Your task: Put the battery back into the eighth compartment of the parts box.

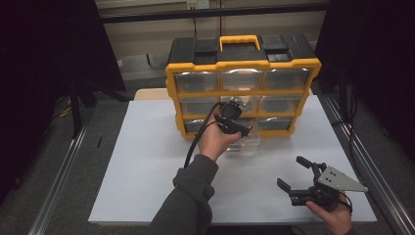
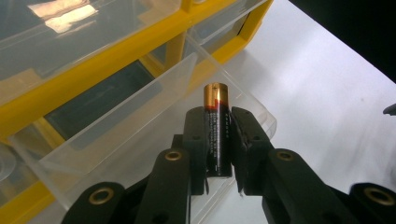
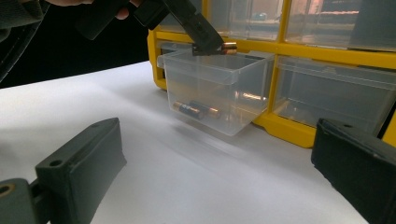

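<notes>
Left tongs point(image 2: 218, 140) clenched on a battery point(image 2: 217, 128), gripped across its middle, copper-tipped end poking forward beyond the jaw tips. Poised right above the pulled-out clear drawer point(image 3: 215, 88), bottom row of the yellow organizer point(image 1: 242, 78), at the back of the white counter point(image 1: 147, 161). Battery's long axis running along the jaws, slanting down toward the drawer's open top; drawer mouth directly below and ahead. Two more batteries point(image 3: 196, 109) lying flat on the drawer floor, side by side. Probably a drop next: jaws to part over the opening, battery likely to fall end first and tip over beside the others. Right tongs point(image 1: 306, 178) released, jaws spread wide with nothing between, resting low at the near right corner of the counter, well apart from the drawer. Left hand point(image 1: 215, 139) clearly the nearer one.
</notes>
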Demonstrator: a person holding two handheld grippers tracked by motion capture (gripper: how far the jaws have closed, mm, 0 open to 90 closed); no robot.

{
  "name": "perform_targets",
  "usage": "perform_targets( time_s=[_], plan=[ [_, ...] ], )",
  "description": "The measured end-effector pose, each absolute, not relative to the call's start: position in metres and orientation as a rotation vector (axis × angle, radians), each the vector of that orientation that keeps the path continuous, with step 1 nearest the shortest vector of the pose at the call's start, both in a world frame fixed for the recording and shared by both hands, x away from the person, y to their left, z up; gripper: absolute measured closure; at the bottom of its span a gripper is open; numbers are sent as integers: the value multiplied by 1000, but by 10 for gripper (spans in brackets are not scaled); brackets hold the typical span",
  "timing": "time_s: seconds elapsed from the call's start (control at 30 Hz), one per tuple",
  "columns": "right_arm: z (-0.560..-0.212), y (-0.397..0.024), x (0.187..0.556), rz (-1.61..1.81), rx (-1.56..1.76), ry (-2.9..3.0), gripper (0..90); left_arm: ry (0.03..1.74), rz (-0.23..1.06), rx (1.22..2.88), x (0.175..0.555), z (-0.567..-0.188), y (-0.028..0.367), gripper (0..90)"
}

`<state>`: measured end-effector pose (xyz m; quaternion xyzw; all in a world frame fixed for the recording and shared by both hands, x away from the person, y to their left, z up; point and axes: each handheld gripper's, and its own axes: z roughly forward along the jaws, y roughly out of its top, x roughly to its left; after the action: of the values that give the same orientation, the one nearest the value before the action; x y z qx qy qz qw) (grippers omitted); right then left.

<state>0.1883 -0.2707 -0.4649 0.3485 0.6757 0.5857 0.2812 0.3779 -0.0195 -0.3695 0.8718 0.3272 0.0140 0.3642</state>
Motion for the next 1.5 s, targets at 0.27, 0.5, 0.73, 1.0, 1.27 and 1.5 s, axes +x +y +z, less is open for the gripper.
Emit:
perform_targets(
  time_s=[0.27, 0.5, 0.73, 1.0, 1.27, 1.5],
  plan=[
    [-465, -271, 188, 1569, 934, 1810, 18, 848, 36, 2252, 378, -371, -23, 771],
    [-465, -271, 189, 1571, 932, 1808, 18, 836, 43, 2250, 378, -372, -25, 771],
    [-465, -271, 188, 1576, 935, 1807, 18, 837, 40, 2246, 379, -373, -26, 771],
    [-465, -272, 189, 1575, 936, 1804, 18, 835, 43, 2248, 380, -375, -30, 771],
    [-465, -272, 188, 1573, 935, 1808, 18, 841, 47, 2251, 381, -377, -31, 773],
    [-465, -272, 188, 1572, 939, 1805, 18, 849, 47, 2258, 380, -378, -33, 772]
  ],
)
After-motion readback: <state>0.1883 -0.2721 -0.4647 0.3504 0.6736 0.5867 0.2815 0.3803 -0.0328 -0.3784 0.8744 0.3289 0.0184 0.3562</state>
